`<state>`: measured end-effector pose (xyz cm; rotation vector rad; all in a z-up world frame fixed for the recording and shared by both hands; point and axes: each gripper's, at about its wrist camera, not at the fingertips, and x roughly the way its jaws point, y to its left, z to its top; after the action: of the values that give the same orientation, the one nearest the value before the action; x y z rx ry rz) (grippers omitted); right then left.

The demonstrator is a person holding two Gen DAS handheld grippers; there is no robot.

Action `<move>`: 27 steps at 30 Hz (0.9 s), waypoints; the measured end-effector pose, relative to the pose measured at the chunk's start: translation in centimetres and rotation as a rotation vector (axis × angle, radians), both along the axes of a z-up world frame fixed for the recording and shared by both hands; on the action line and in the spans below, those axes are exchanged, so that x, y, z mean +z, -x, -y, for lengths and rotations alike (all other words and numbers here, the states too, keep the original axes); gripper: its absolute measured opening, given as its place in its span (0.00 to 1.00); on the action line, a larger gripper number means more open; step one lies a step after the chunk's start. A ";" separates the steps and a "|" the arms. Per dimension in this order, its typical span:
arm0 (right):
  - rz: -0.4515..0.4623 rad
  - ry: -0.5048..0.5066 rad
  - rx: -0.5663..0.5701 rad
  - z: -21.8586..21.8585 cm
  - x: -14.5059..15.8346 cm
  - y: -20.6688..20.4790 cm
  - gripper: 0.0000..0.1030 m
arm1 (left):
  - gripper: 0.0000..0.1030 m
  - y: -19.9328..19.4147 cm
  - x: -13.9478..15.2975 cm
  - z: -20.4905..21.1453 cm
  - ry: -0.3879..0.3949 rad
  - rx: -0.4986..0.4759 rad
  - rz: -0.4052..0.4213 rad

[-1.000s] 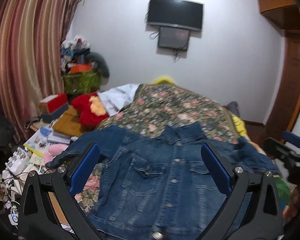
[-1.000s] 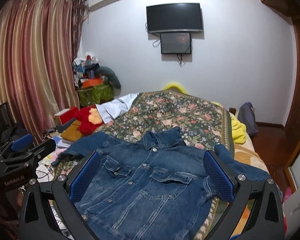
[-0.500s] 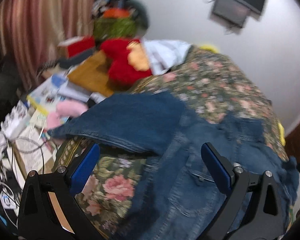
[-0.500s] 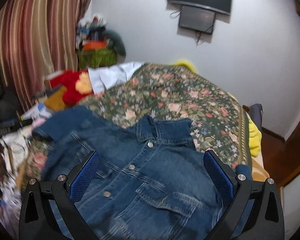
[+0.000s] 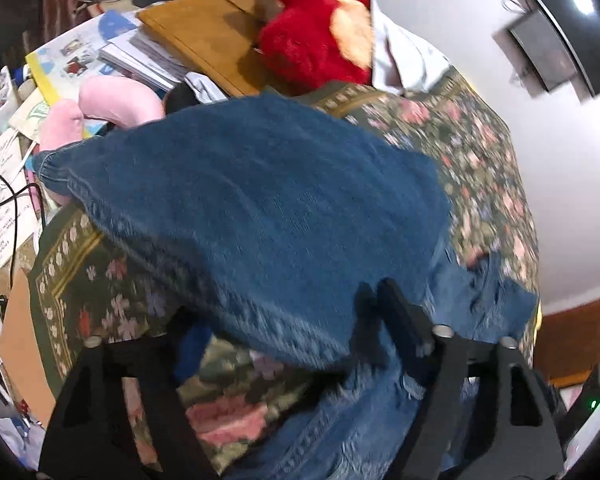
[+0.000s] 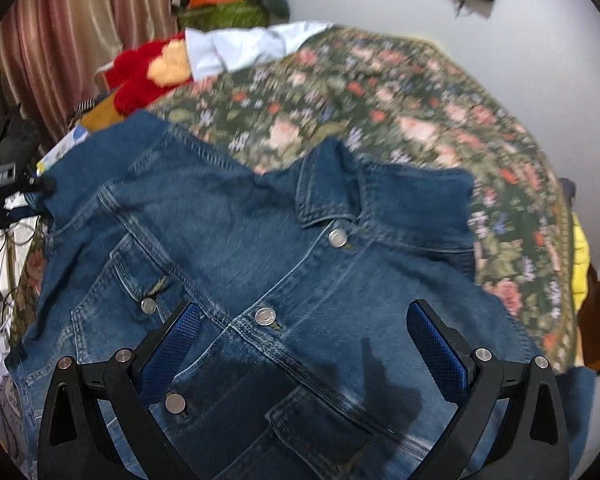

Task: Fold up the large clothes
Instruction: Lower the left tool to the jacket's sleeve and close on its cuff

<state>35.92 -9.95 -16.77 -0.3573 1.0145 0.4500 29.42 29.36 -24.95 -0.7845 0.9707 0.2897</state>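
Note:
A blue denim jacket (image 6: 284, 264) lies front up on the floral bedspread (image 6: 400, 92), collar toward the far wall. My right gripper (image 6: 304, 344) is open, low over the jacket's buttoned chest. In the left wrist view the jacket's left sleeve (image 5: 252, 208) fills the middle, spread toward the bed's left edge. My left gripper (image 5: 284, 328) is open with the sleeve's near edge lying between its fingers; the left blue pad (image 5: 188, 348) is partly hidden under the denim.
Left of the bed lie books and papers (image 5: 100, 48), a pink pillow (image 5: 112, 104), a red plush toy (image 5: 312, 40) and cables (image 5: 4, 200). A white shirt (image 6: 252, 44) lies at the bed's far left. A yellow item (image 6: 580, 264) hangs off the right edge.
Both grippers have dropped closer to the jacket. The left one swung left and down onto the sleeve, whose edge now sits between its fingers. The right one moved in over the chest.

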 end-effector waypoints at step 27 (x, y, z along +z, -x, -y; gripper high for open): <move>0.020 -0.200 -0.092 9.2 8.1 3.3 0.94 | 0.11 -4.5 6.0 24.8 -0.643 -0.622 0.087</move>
<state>32.57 -19.11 -8.71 -0.1348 0.9526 0.4591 33.94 4.60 -19.00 0.1039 0.9167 0.0126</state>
